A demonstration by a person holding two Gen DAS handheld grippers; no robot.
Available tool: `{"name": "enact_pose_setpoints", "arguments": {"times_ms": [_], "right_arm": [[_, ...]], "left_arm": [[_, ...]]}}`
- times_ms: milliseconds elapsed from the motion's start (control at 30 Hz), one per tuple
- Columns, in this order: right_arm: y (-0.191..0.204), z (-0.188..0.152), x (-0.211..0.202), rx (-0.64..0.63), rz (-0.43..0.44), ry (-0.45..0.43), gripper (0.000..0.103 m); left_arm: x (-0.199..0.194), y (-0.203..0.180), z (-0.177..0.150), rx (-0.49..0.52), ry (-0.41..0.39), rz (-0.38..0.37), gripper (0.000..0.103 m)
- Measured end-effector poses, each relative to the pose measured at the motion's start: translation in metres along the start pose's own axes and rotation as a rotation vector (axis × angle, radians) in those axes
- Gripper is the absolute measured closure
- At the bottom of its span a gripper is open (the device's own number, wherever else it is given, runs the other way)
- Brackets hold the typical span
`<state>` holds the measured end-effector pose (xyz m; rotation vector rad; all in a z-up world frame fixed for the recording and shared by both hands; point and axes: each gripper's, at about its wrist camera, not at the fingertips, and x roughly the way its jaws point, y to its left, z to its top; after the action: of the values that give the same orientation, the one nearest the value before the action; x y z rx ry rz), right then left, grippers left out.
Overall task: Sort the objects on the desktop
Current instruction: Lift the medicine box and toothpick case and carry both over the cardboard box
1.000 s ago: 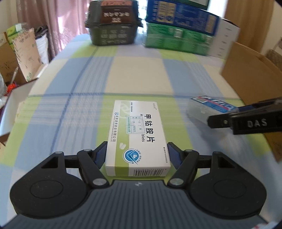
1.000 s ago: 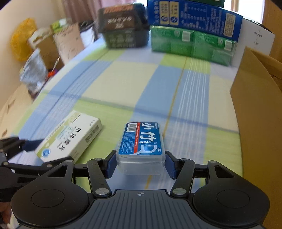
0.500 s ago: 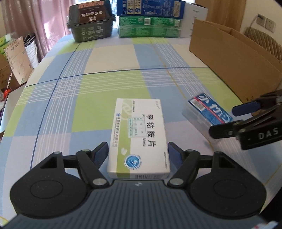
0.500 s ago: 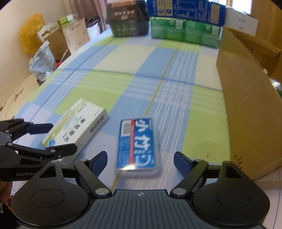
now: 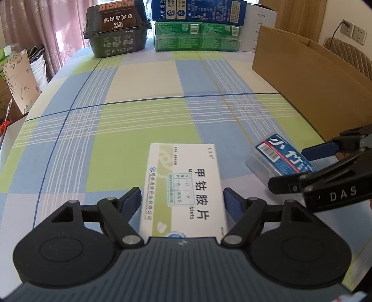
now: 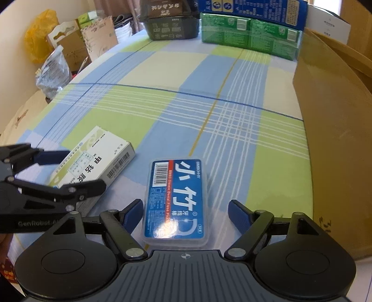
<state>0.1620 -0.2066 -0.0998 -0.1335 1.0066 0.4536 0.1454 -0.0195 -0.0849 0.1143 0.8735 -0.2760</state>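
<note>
A white and green medicine box [image 5: 183,188] lies flat on the checked tablecloth. My left gripper [image 5: 182,204] is open around its near end, a finger on each side, not pressing it. A clear floss-pick box with a blue label [image 6: 176,202] lies flat to its right. My right gripper [image 6: 186,213] is open, its fingers spread on either side of the floss box with gaps. The medicine box also shows in the right wrist view [image 6: 93,167], and the floss box in the left wrist view [image 5: 281,158].
A large open cardboard box [image 5: 313,79] stands along the right side of the table. At the far end stand a dark noodle pack [image 5: 116,30] and stacked green [image 5: 197,37] and blue [image 5: 197,10] cartons. Cardboard and bags sit off the left edge [image 6: 69,46].
Both grippers opened and let go of their boxes, which now lie on the cloth. Both grippers have drawn back a little toward the near edge.
</note>
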Motion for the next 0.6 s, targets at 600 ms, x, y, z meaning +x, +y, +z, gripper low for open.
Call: {"name": "enact_pose_setpoints", "arguments": {"times_ms": [600], "right_arm": [[0.0082, 0.0015, 0.0043, -0.052, -0.032, -0.003, 0.049]], "left_arm": [[0.0076, 0.0003, 0.0029, 0.013, 0.020, -0.003, 0.035]]}}
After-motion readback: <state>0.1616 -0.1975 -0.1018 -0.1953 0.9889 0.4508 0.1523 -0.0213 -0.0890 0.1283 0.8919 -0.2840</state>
